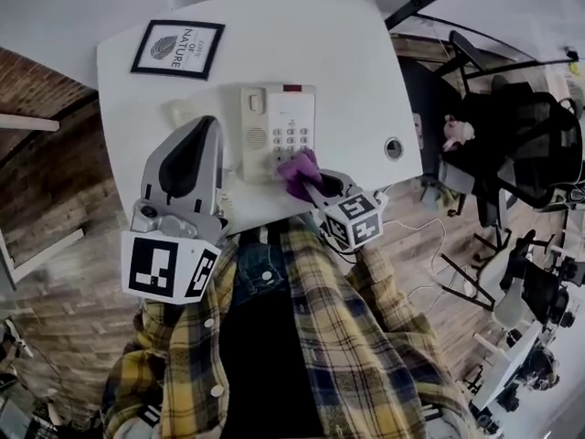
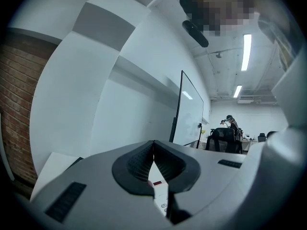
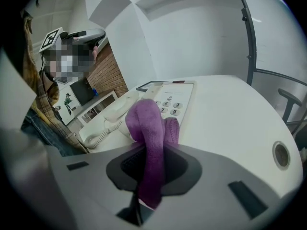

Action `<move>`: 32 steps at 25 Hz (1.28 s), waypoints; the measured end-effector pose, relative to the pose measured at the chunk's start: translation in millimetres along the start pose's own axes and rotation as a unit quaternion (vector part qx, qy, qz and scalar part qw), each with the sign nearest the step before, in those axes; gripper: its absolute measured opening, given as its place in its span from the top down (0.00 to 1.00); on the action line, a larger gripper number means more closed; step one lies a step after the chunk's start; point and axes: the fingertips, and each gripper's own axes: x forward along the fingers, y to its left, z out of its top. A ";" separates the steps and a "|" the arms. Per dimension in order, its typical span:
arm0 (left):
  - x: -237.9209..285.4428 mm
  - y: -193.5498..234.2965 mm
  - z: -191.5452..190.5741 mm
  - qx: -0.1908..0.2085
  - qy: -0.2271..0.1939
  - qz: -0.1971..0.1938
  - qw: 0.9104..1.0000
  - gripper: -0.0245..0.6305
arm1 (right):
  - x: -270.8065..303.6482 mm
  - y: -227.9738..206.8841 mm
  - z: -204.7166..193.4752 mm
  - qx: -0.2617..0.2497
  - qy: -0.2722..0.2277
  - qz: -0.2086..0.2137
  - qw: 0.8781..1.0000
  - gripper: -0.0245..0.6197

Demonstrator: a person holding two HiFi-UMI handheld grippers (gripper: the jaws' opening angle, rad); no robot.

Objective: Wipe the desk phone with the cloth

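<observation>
The beige desk phone (image 1: pixel 274 128) lies on the white desk (image 1: pixel 356 80), its handset on the left side and its keypad (image 3: pixel 171 103) on the right. My right gripper (image 1: pixel 313 185) is shut on a purple cloth (image 1: pixel 297 173), which rests against the phone's near right corner by the keys. In the right gripper view the cloth (image 3: pixel 148 128) bulges out between the jaws over the phone (image 3: pixel 160 97). My left gripper (image 1: pixel 208 124) is held above the desk left of the phone, shut on nothing (image 2: pixel 153 150), and tilted up towards the wall.
A framed print (image 1: pixel 178 48) lies at the desk's far left. A round cable grommet (image 1: pixel 393 147) sits near the right edge. The phone's coiled cord (image 3: pixel 93 137) trails off to the left. Office chairs (image 1: pixel 512 144) stand to the right of the desk.
</observation>
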 end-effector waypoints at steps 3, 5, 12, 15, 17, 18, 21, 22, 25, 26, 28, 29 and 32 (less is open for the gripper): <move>2.3 -4.3 3.2 -0.003 0.002 -0.006 1.000 0.94 | -2.6 0.8 -1.7 -0.001 0.017 0.006 1.000 0.86; 3.5 -6.1 5.2 -0.004 0.003 -0.007 1.000 0.94 | -3.7 1.6 -2.9 0.007 0.025 0.013 1.000 0.86; 9.4 -7.8 13.1 -0.007 -0.006 0.002 1.000 0.94 | -14.0 3.4 3.9 0.013 0.035 0.039 0.999 0.86; 14.1 -10.7 16.8 -0.005 -0.012 0.011 1.000 0.94 | -19.4 -3.7 19.5 0.003 0.027 0.047 0.999 0.86; 16.7 -12.3 21.5 -0.003 -0.018 0.020 1.000 0.94 | -23.4 -9.2 36.5 -0.004 0.014 0.053 0.998 0.86; 17.6 -12.5 24.1 -0.002 -0.021 0.025 0.999 0.94 | -25.5 -11.2 46.6 -0.009 0.006 0.057 0.998 0.86; 20.0 -12.1 30.0 0.000 -0.029 0.043 0.999 0.94 | -31.7 -14.5 81.2 -0.030 -0.023 0.067 0.997 0.86; 21.0 -11.9 31.2 0.002 -0.030 0.048 0.998 0.94 | -33.7 -15.1 94.4 -0.039 -0.035 0.071 0.996 0.86; 25.3 -11.7 35.8 0.008 -0.036 0.064 0.997 0.94 | -40.9 -14.6 138.8 -0.067 -0.075 0.084 0.991 0.86; 26.5 -11.7 38.0 0.010 -0.039 0.069 0.997 0.94 | -44.0 -13.2 154.3 -0.076 -0.091 0.089 0.989 0.86; 28.2 -12.4 42.7 0.016 -0.044 0.078 0.996 0.94 | -51.3 -8.3 184.1 -0.091 -0.123 0.100 0.983 0.86; 28.7 -13.0 44.8 0.018 -0.046 0.082 0.995 0.94 | -55.5 -5.0 198.3 -0.098 -0.139 0.106 0.980 0.86; 30.3 -14.9 47.3 0.024 -0.049 0.094 0.994 0.94 | -68.0 6.1 237.1 -0.118 -0.184 0.123 0.968 0.86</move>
